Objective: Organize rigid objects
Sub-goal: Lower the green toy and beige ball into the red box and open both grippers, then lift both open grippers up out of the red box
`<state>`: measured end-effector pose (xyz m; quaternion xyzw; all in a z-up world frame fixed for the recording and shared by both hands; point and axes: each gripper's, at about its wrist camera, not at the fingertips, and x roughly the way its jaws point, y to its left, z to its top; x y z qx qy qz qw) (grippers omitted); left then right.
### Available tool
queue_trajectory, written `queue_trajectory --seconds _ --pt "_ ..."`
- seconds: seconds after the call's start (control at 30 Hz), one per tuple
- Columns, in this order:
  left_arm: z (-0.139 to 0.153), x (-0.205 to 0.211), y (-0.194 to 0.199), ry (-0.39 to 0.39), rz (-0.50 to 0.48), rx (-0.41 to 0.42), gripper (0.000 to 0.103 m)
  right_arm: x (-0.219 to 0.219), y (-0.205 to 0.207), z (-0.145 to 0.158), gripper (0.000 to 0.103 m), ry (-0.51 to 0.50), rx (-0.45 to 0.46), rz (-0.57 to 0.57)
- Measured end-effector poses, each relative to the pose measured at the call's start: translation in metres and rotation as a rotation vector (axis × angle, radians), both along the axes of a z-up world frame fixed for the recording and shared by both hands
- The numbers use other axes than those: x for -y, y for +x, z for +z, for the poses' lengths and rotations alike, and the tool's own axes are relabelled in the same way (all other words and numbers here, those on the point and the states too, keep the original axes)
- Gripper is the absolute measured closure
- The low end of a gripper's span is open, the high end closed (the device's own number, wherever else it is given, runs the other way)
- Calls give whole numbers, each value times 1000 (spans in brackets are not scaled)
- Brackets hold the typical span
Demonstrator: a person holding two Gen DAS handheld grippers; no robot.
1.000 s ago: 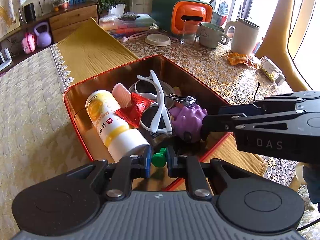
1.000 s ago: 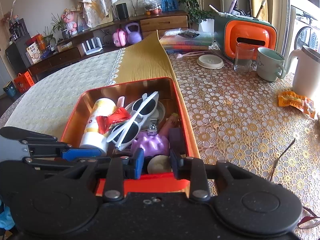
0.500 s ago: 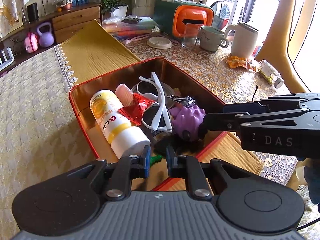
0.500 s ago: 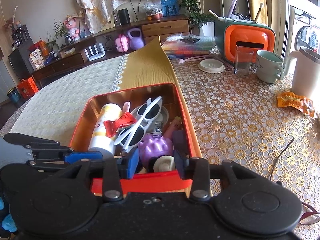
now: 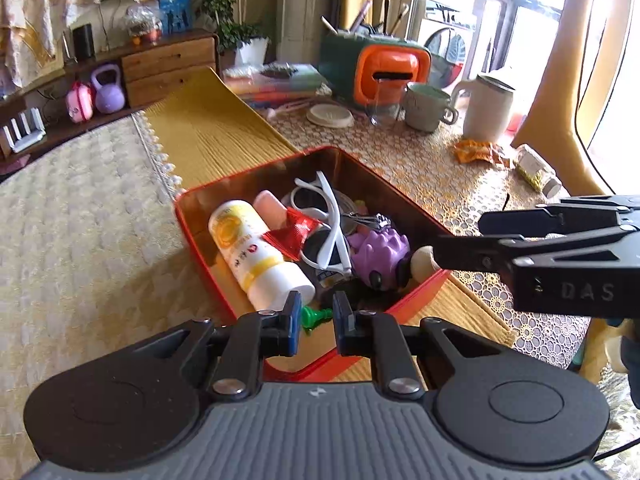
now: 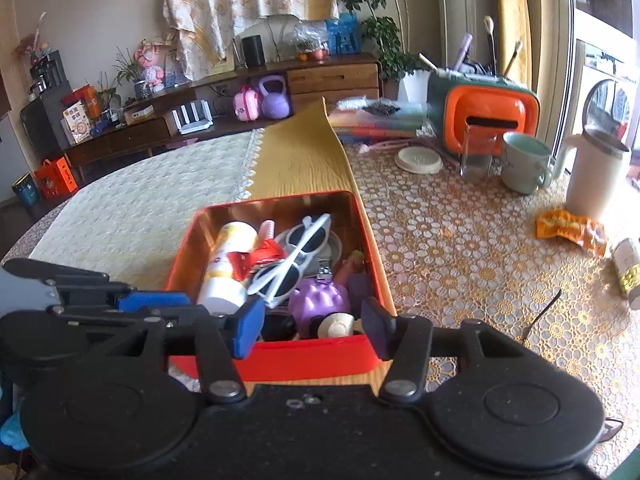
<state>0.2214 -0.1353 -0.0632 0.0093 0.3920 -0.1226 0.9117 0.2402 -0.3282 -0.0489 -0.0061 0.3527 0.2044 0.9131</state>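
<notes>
- Left gripper [image 5: 316, 322] is hovering released over the orange metal tin's [image 5: 420, 290] near corner — small green plastic pawn [image 5: 314, 316] lying inside.
- Right gripper [image 6: 312, 332] is gaping wide — round cream knob [image 6: 336, 325] lying free below.

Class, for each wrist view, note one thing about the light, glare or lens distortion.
Left wrist view: the window at upper right is blown out white, and the red tin gleams on its inner walls. Right wrist view: fisheye bends the sideboard into a curve, with dark corners; the washing machine side is overexposed.

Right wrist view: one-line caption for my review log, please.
Open right gripper above the near rim of a red metal tin holding white sunglasses, a purple spiky ball and a white-and-yellow bottle.
</notes>
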Motion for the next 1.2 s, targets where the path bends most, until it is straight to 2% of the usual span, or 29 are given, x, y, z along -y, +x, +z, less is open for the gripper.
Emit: queue_trajectory --seconds 0.23,0.33,0.37,0.4,0.63,0.77,0.87,1.13,1.2 --pt "13 -13 -17 -9 27 52 84 -5 -23 15 38 -9 43 19" --pt "16 -19 -25 -7 46 78 59 -5 -31 20 34 -14 59 17" --pt "17 -21 -28 -15 53 86 41 -5 -33 22 34 -11 60 16" --pt "17 -24 -31 -24 60 98 33 -5 -35 22 34 -9 61 15" --pt "26 -28 -49 -20 64 135 33 -4 -48 28 24 11 74 12" --pt "34 -29 -62 -22 66 168 21 -4 -59 33 11 34 104 15" --pt "40 -29 -70 -26 66 182 20 -2 -69 38 3 48 146 24" --pt "48 -31 -80 -43 86 182 10 7 -86 39 0 86 188 4" --pt "49 -29 -83 -44 87 189 3 9 -87 38 0 94 188 -10"
